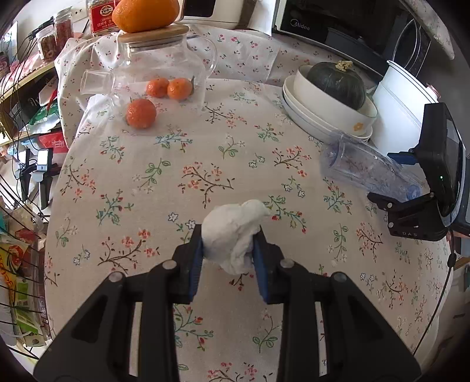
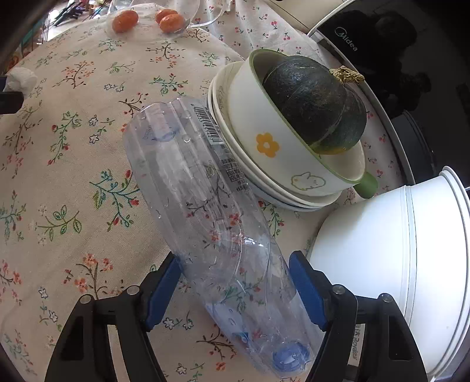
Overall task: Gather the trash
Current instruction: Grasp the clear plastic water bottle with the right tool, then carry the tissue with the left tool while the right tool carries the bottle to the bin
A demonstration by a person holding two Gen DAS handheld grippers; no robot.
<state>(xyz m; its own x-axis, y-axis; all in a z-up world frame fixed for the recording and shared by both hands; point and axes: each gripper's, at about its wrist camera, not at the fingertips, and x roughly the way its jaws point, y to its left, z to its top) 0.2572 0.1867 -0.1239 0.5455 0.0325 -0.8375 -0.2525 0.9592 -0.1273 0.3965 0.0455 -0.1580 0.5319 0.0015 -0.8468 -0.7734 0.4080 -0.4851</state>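
A crumpled white tissue (image 1: 233, 232) sits between the blue pads of my left gripper (image 1: 228, 241), which is shut on it just above the floral tablecloth (image 1: 182, 176). The tissue also shows far left in the right wrist view (image 2: 20, 80). A clear empty plastic bottle (image 2: 205, 211) with a blue cap lies on its side. My right gripper (image 2: 235, 266) straddles its neck end, with the jaws wide and the left pad touching the bottle. The bottle (image 1: 361, 167) and right gripper (image 1: 390, 194) show at the right of the left wrist view.
Stacked white bowls (image 2: 264, 147) hold a dark green squash (image 2: 317, 108) just beyond the bottle. A white bucket (image 2: 390, 258) stands to the right. Tangerines (image 1: 141, 113) and a glass teapot (image 1: 164, 61) are at the far left. A Midea appliance (image 1: 337, 20) is at the back.
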